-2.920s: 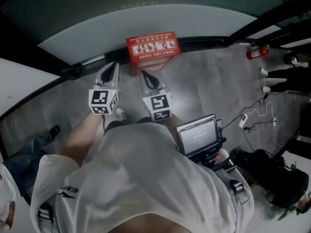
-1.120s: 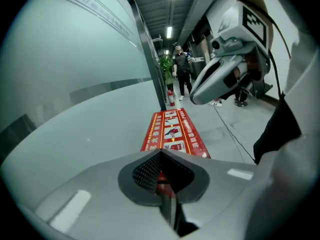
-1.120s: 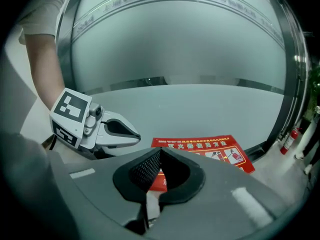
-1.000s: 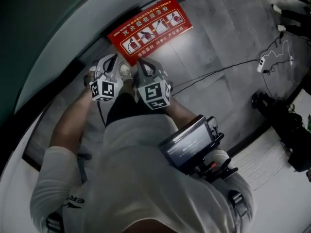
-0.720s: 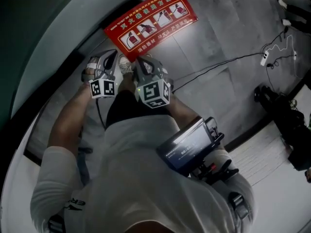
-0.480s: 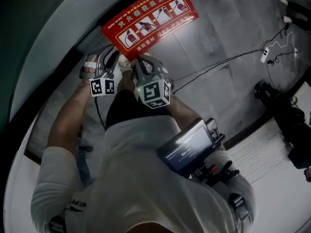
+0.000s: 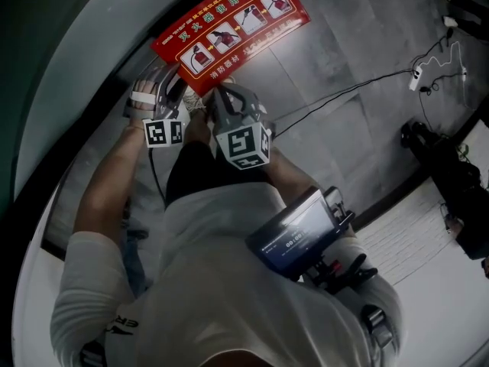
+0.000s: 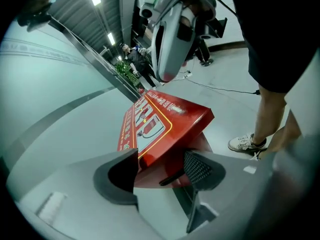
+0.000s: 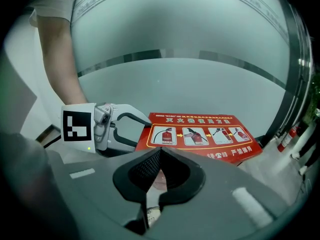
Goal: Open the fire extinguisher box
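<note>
The red fire extinguisher box (image 7: 229, 21) lies on the grey floor against a frosted glass wall. Its lid (image 8: 160, 119), printed with instruction pictures, is tilted up off the body in the left gripper view. My left gripper (image 7: 170, 79) is at the lid's left end. Its jaws are opening, and the lid's edge sits between them (image 8: 162, 169) without being pressed. The right gripper view shows the same fingers spread around that end (image 9: 140, 133) of the lid (image 9: 200, 136). My right gripper (image 7: 221, 98) hovers just short of the box front, shut and empty (image 9: 155, 171).
The person's shoe (image 8: 245, 143) stands beside the box. A cable (image 7: 344, 94) runs across the floor to a power strip (image 7: 416, 79). Black bags (image 7: 447, 182) lie at the right. A screen (image 7: 294, 232) hangs at the person's chest. A red extinguisher (image 9: 286, 139) stands far right.
The person has stepped up to the box and bent over it. The left gripper has reached the lid's left end and its jaws have spread wide. The right gripper stays shut.
</note>
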### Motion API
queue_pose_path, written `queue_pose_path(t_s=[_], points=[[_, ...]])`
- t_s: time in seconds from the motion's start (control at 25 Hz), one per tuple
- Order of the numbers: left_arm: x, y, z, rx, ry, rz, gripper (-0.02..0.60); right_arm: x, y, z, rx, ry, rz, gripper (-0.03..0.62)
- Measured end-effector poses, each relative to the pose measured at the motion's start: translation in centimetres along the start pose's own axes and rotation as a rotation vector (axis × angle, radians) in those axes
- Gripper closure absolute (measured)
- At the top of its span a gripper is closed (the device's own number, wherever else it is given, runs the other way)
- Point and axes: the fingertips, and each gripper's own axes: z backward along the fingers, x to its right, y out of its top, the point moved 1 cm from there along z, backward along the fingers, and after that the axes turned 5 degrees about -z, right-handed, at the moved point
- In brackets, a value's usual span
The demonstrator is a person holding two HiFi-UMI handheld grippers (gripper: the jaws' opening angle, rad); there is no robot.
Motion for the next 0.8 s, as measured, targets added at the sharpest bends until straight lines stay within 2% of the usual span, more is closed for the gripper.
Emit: queue_pose_path(t_s=[0.12, 0.36, 0.8], points=[[-0.1, 0.0, 0.2, -0.010, -0.013, 0.012, 0.304, 0.3, -0.1, 0.3, 0.002, -0.008, -0.005, 0.582], [-0.4, 0.2, 0.4, -0.029, -0.064, -0.013, 0.301, 1.3, 0.4, 1.4, -0.001, -0.031, -0.009, 0.582], [-0.4, 0.3, 0.6, 0.001, -0.078, 0.051, 0.324, 3.5, -0.5, 2.0, -0.008, -0.078, -0.013, 0.582]])
